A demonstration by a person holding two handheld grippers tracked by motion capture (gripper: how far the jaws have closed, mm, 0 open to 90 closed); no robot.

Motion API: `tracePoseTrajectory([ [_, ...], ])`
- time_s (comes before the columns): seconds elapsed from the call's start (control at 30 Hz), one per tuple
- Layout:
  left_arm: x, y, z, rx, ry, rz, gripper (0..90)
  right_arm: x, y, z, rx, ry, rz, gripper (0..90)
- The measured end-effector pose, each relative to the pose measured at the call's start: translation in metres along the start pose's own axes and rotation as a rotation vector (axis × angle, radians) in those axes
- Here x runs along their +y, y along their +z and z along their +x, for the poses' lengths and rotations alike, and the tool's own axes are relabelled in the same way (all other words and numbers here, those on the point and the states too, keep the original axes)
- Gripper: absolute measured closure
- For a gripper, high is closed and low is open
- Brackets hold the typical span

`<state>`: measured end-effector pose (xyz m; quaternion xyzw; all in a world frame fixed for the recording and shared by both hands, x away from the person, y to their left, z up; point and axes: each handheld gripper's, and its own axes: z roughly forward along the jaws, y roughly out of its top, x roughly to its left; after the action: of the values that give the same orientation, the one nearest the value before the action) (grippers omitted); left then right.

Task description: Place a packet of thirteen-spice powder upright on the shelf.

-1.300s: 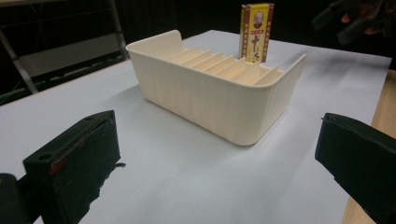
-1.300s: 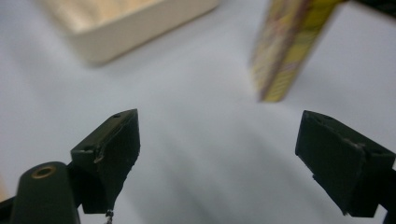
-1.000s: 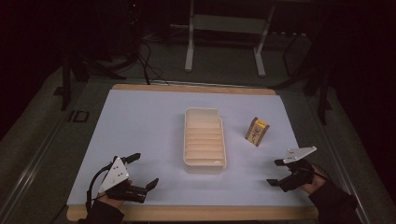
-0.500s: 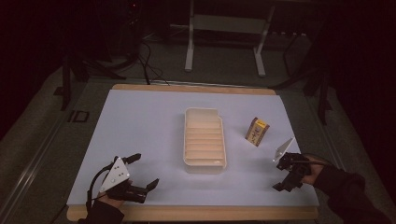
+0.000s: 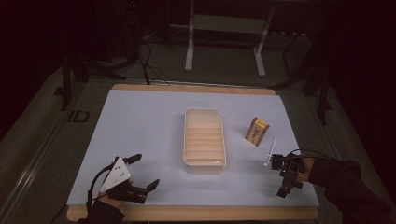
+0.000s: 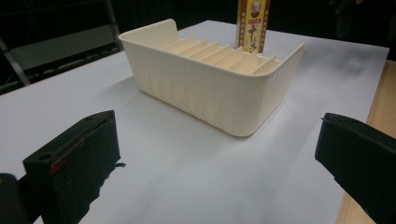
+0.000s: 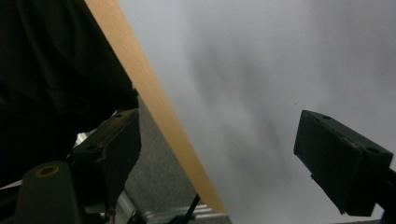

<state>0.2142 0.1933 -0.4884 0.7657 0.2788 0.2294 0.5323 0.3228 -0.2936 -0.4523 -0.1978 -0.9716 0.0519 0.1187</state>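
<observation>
The left tongs [image 5: 142, 172] rest low at the near left corner of the counter [image 5: 140, 121], their 2 black jaws spread wide with nothing between them. In the left gripper view the same jaws stand far apart at the bottom corners, bare white counter between them.

Ahead of the left tongs and a little to their right sits the cream tray [image 5: 204, 140], a long ribbed bin with several cross dividers inside. It is well apart from the jaws, its rounded near corner facing them in the left gripper view [image 6: 219, 88]. Behind the tray, on its far side from the left tongs, the small box [image 6: 252, 23] stands upright with red and yellow print on its face.

The right tongs [image 5: 286, 179] are held at the near right part of the counter, turned so that the grey plate shows edge-on. Their jaws are also parted and hold nothing; in the right gripper view [image 7: 219, 154] they look along the counter's wooden edge [image 7: 154, 102], with white surface to 1 side and dark floor to the other.

The small box [image 5: 257, 131] lies just beyond the right tongs, near but not touching, between them and the counter's far edge. The tray is to the left of the right tongs, apart from them.
</observation>
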Motion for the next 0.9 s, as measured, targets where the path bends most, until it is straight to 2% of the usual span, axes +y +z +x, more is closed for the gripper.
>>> tracePoseTrajectory([
  [0.13, 0.0, 0.001, 0.0, -0.002, -0.001, 0.002, 0.0, 0.005, -0.002, -0.001, 0.001, -0.005, 0.024, 15.1],
  [0.47, -0.003, 0.003, 0.003, -0.013, -0.005, 0.019, 0.0, 0.014, -0.015, -0.003, -0.014, -0.036, 0.018, 13.5],
  [0.57, -0.003, 0.004, 0.003, -0.018, -0.011, 0.017, 0.0, 0.017, -0.021, -0.003, -0.023, -0.045, 0.001, 13.5],
  [0.73, -0.003, 0.005, 0.002, -0.028, -0.003, 0.02, 0.0, 0.025, -0.035, 0.0, -0.03, -0.087, -0.057, 15.8],
  [0.9, -0.002, 0.006, 0.001, -0.035, -0.006, 0.021, 0.0, 0.034, -0.05, 0.005, -0.049, -0.128, -0.082, 16.1],
])
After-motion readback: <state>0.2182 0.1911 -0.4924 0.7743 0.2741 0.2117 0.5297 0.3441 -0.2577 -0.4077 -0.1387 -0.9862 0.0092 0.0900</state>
